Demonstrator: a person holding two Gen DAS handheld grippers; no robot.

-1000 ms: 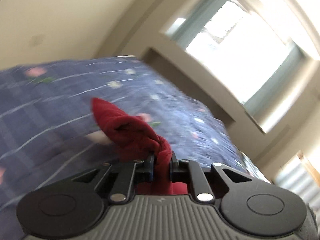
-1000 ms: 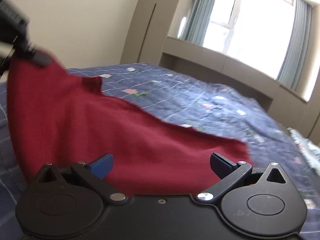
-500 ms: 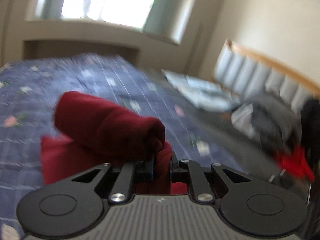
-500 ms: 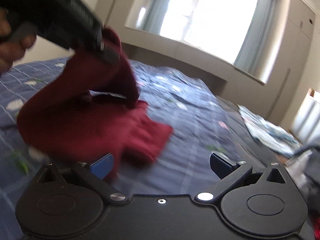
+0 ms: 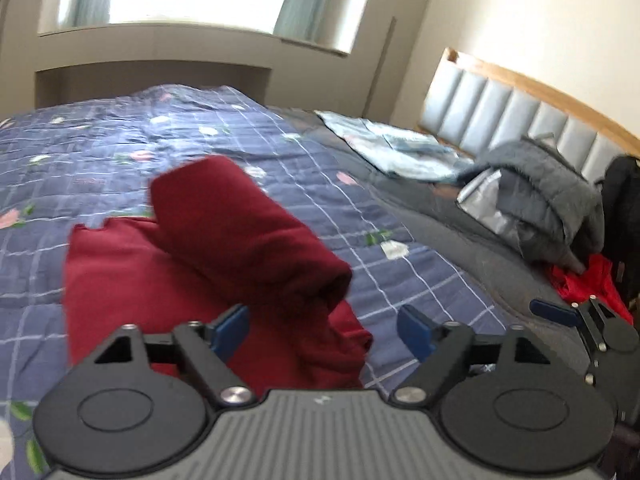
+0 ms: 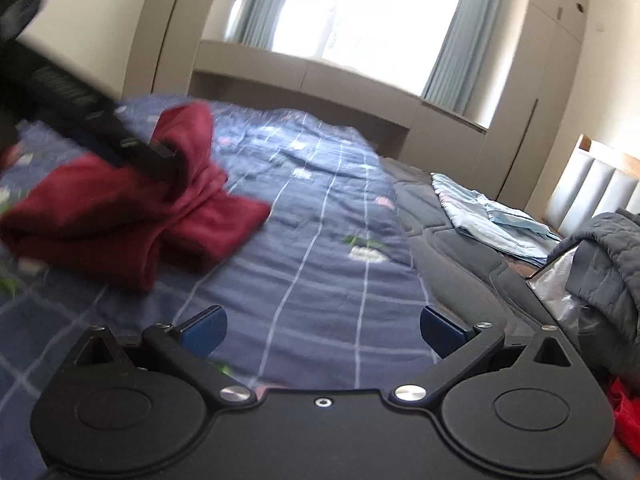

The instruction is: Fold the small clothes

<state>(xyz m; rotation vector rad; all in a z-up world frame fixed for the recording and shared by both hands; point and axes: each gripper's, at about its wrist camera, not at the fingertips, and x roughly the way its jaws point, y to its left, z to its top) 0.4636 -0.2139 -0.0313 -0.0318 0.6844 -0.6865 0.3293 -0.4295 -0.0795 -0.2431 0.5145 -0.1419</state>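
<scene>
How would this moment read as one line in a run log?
left gripper: open, jaws just opened, nothing between | right gripper: open, empty | red garment: folded on quilt

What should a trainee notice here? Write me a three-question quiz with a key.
1. True or false: the right hand-held gripper grips the red garment.
2. The red garment lies on: A blue checked bedspread, B bare floor, C wooden table?
3. Left hand-held gripper: open or shut?
Key: 1 false. 2 A. 3 open; its jaws have just been opening, pads off the red garment.
</scene>
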